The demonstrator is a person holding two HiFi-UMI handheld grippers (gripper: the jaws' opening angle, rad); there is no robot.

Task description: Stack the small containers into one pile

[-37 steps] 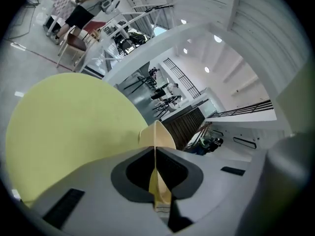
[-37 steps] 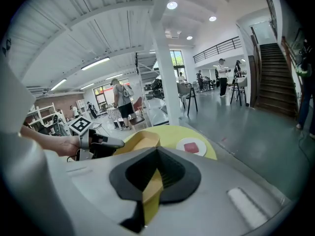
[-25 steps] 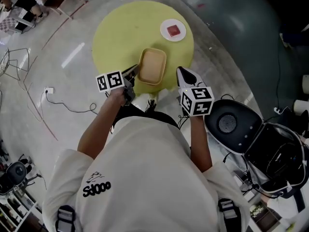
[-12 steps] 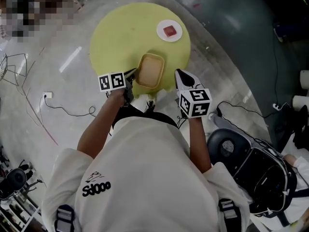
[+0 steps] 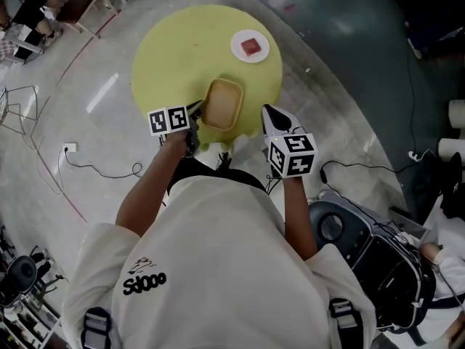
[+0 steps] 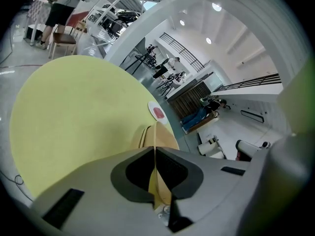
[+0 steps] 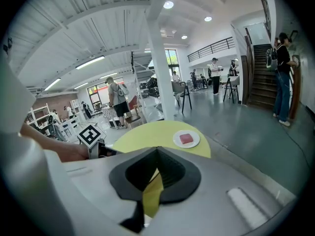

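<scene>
A tan, shallow container [image 5: 221, 104] sits near the front edge of the round yellow table [image 5: 174, 57]. In the left gripper view its rim [image 6: 156, 134] shows doubled lines, as if nested. My left gripper [image 5: 197, 109] is at the container's left edge. Its jaws [image 6: 155, 149] are shut on the thin tan wall. My right gripper [image 5: 267, 112] hovers just right of the container at the table's edge. It is shut [image 7: 157, 151] with nothing held, and only yellow table shows below its jaws.
A white plate with a red piece [image 5: 250, 46] lies at the table's far right [image 7: 186, 139]. A cable [image 5: 102, 166] runs over the floor on the left. A black chair and case [image 5: 363, 249] stand at the right. People stand far off.
Both grippers and the container keep their places at the table's front edge. The view has drifted slightly, and the black chair at the right has shifted.
</scene>
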